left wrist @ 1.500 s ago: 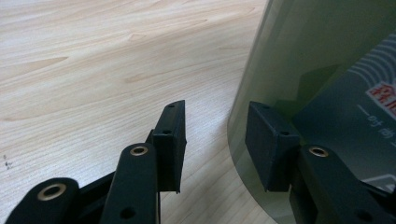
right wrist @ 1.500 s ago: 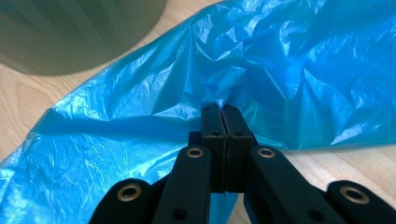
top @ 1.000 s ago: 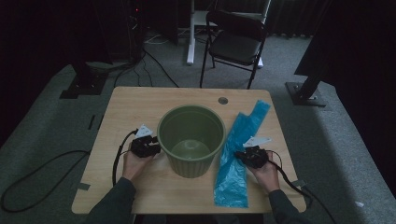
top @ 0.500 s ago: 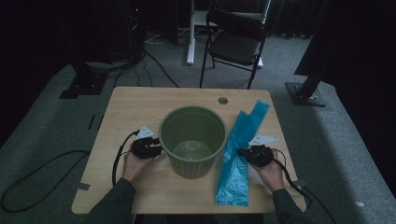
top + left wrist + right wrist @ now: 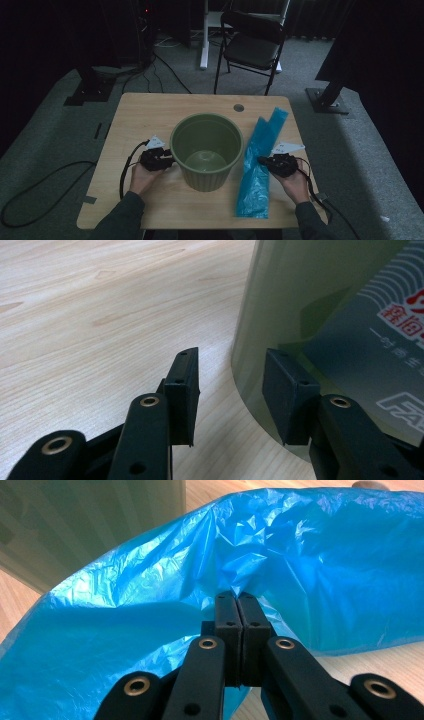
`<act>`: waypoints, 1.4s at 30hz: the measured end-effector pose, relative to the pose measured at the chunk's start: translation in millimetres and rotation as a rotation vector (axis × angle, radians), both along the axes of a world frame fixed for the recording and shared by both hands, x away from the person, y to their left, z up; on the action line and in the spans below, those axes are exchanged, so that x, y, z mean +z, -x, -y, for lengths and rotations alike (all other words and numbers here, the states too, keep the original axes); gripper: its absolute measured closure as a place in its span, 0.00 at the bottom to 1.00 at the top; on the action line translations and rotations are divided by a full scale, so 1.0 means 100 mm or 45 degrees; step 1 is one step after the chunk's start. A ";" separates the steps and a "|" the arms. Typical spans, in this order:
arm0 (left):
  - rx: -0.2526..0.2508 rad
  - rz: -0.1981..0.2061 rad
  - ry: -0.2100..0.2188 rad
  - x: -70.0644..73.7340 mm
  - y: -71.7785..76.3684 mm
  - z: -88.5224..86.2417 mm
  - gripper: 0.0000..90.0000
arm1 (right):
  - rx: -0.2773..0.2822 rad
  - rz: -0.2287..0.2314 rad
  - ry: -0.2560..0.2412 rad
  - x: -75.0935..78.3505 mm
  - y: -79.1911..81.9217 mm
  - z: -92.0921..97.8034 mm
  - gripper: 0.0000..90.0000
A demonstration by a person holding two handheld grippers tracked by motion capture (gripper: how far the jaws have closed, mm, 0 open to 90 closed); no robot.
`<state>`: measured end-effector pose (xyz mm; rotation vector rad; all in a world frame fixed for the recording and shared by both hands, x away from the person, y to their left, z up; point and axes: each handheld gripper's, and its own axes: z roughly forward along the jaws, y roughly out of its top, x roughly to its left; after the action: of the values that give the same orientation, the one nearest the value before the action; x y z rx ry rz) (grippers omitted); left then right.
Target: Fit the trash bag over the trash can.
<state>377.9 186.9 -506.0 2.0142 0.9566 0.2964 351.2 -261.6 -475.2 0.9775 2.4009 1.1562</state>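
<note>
**Right jaws pinched on the blue bag, left jaws spread beside the bin**

Your right gripper has its two jaws pressed flat together, with a fold of the blue plastic bag bunched right at their tips; the film puckers upward from the pinch. From above, that right gripper sits at the bag's right edge, about midway along its length. The blue plastic bag lies flat on the wooden table, just right of the green bin. Its long axis runs from your near edge away toward the far right corner, with the narrow end pointing away from you and the wider end nearest you.

Your left gripper has its jaws well apart. One jaw is over bare wood; the other sits against or just beside the bin's curved wall, and you cannot tell whether it touches. In the high view the left gripper is close against the bin's left side.

The left gripper view shows a dark label on the bin wall with white arcs, red and white characters too cropped to read, and large white letters starting "FA". The high view shows the bin standing upright, mouth open upward.
</note>
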 end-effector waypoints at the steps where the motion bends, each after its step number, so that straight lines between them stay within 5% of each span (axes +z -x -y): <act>1: -0.002 0.001 -0.001 0.00 0.00 0.00 0.66 | 0.004 0.002 0.003 0.01 0.00 0.00 1.00; 11: -0.053 0.000 0.004 0.01 0.02 -0.04 0.67 | 0.036 0.022 0.030 0.11 -0.01 -0.03 1.00; 17: -0.082 -0.051 0.015 0.02 0.01 -0.06 0.66 | 0.043 0.040 0.015 0.25 -0.02 0.02 1.00; 27: -0.105 -0.026 -0.034 0.03 0.03 -0.05 0.66 | 0.063 0.058 -0.025 0.43 -0.05 0.01 1.00; 42: -0.104 -0.018 -0.012 0.08 0.05 -0.07 0.65 | 0.086 0.050 -0.065 0.70 -0.09 -0.05 1.00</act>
<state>373.1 194.1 -498.3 2.0606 0.8801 0.2425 359.8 -256.2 -405.4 0.8869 2.4014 1.2540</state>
